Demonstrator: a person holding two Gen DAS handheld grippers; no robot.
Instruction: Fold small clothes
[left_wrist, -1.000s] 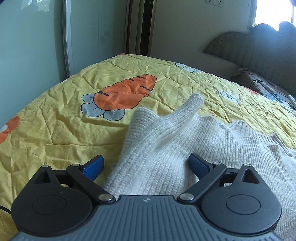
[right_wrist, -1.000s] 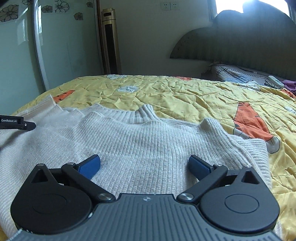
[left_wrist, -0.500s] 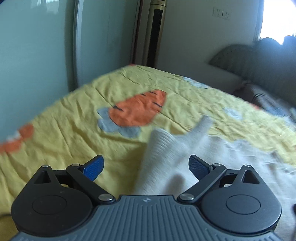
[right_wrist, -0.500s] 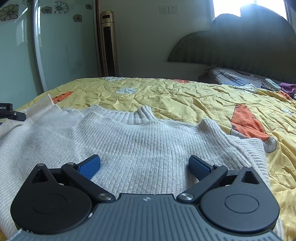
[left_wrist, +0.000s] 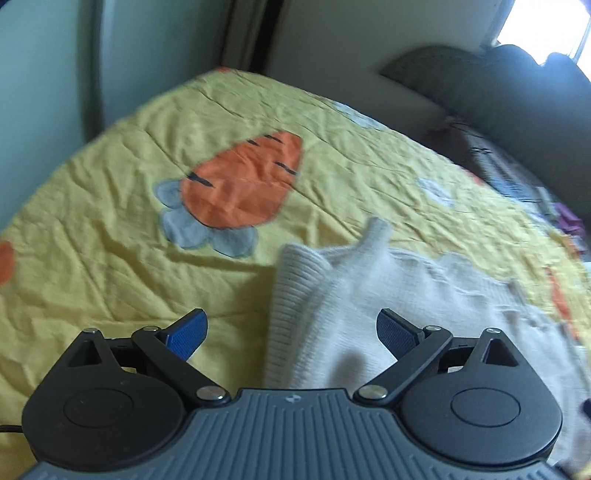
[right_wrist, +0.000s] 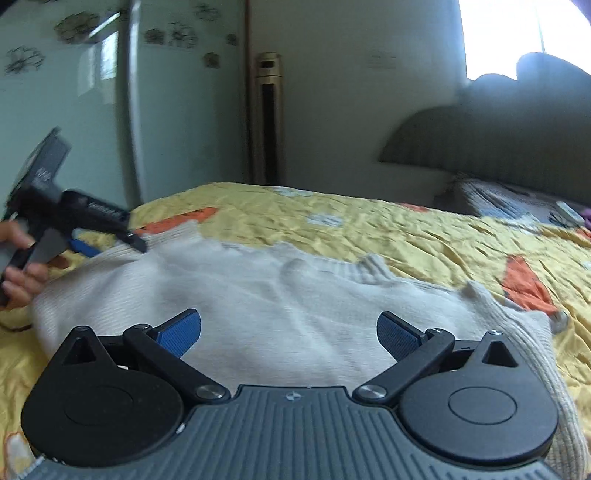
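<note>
A cream ribbed knit sweater (right_wrist: 288, 295) lies spread on the yellow bedspread (right_wrist: 443, 236), collar toward the headboard. My right gripper (right_wrist: 289, 330) hovers open above the sweater's body, nothing between its blue pads. My left gripper (left_wrist: 291, 328) is open too, raised over the sweater's (left_wrist: 332, 295) left sleeve edge; the ribbed cuff sits just ahead of it. In the right wrist view the left gripper (right_wrist: 85, 236) shows at the far left, held by a hand (right_wrist: 18, 258) above the sleeve. Both views are motion-blurred.
The bedspread carries an orange carrot print (left_wrist: 240, 188) left of the sweater. A dark padded headboard (right_wrist: 498, 140) and a folded blanket (right_wrist: 509, 203) lie at the far right. A tall tower unit (right_wrist: 269, 114) and glass wardrobe door (right_wrist: 66, 110) stand beyond the bed.
Both grippers have lifted and pulled back from the sweater. The left one swung left, so less sweater lies between its fingers. Both stayed open.
</note>
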